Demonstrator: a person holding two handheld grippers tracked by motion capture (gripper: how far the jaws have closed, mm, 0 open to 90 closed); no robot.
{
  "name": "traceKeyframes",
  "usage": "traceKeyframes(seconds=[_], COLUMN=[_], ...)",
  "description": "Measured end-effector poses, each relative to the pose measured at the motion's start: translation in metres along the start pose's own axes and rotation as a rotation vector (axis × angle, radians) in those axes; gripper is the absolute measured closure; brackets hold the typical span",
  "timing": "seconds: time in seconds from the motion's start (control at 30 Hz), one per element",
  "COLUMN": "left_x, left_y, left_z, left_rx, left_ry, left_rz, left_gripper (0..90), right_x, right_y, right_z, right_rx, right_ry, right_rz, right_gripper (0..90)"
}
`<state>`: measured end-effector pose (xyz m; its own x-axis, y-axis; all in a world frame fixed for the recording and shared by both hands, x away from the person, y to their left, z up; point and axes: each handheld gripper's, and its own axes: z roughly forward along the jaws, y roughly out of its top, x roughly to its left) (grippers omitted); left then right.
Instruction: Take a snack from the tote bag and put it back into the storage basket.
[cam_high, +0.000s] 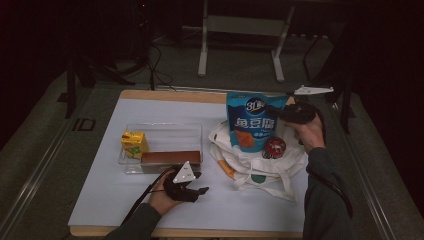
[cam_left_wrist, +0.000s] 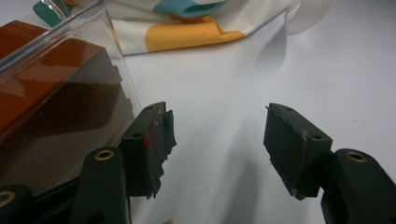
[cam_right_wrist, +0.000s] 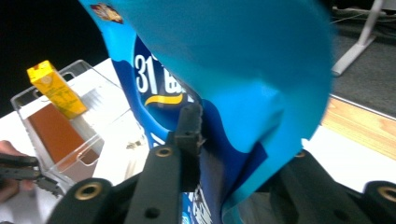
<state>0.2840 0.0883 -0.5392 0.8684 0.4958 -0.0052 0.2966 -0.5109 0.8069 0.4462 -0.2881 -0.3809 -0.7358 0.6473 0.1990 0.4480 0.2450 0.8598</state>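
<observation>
A blue snack bag (cam_high: 252, 120) stands upright over a white tote bag (cam_high: 250, 169) with coloured patches. My right gripper (cam_high: 278, 111) is shut on the bag's upper right edge. In the right gripper view the bag (cam_right_wrist: 224, 60) is creased between the jaws of that gripper (cam_right_wrist: 233, 140), and it hides the far jaw. My left gripper (cam_high: 201, 183) rests low near the table's front, open with nothing between its pads (cam_left_wrist: 217, 135). It lies just beside the corner of a clear plastic box (cam_left_wrist: 100, 51).
The clear box (cam_high: 162, 127) holds a yellow drink carton (cam_high: 134, 142) and a long brown box (cam_high: 170, 157). A red round tin (cam_high: 275, 146) lies on the tote. The white tabletop (cam_high: 115, 200) has bare room at front left. Stand legs and cables sit behind.
</observation>
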Motion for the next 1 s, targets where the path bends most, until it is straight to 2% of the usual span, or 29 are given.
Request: traceKeyframes(seconds=[0.1, 0.27, 0.37, 0.4, 0.47, 0.73, 0.87, 1.0], left_x=[0.000, 0.001, 0.001, 0.001, 0.001, 0.001, 0.001, 0.002], left_y=[0.000, 0.000, 0.000, 0.000, 0.000, 0.000, 0.000, 0.000], left_z=[0.000, 0.000, 0.000, 0.000, 0.000, 0.000, 0.000, 0.001], left_rx=[0.002, 0.006, 0.006, 0.006, 0.006, 0.005, 0.004, 0.004], left_ry=[0.000, -0.003, -0.003, -0.003, -0.002, -0.002, -0.004, -0.005], left_rz=[-0.001, -0.005, -0.008, -0.008, -0.009, -0.011, -0.014, -0.016], left_gripper=[40.1, 40.3, 40.2, 40.2, 40.3, 40.2, 40.2, 40.1], right_x=[0.002, 0.005, 0.007, 0.007, 0.009, 0.017, 0.020, 0.023], right_y=[0.000, 0.001, 0.002, 0.002, 0.004, 0.009, 0.010, 0.012], right_z=[0.000, -0.001, -0.001, -0.001, -0.001, 0.001, 0.002, 0.002], right_rx=[-0.003, 0.017, 0.023, 0.023, 0.032, 0.045, 0.037, 0.036], right_ry=[0.013, 0.002, 0.004, 0.004, 0.006, 0.002, 0.005, 0.010], right_rz=[0.007, 0.033, 0.073, 0.073, 0.115, 0.154, 0.191, 0.195], right_gripper=[81.0, 87.6, 88.6, 88.6, 89.0, 89.2, 89.3, 89.4])
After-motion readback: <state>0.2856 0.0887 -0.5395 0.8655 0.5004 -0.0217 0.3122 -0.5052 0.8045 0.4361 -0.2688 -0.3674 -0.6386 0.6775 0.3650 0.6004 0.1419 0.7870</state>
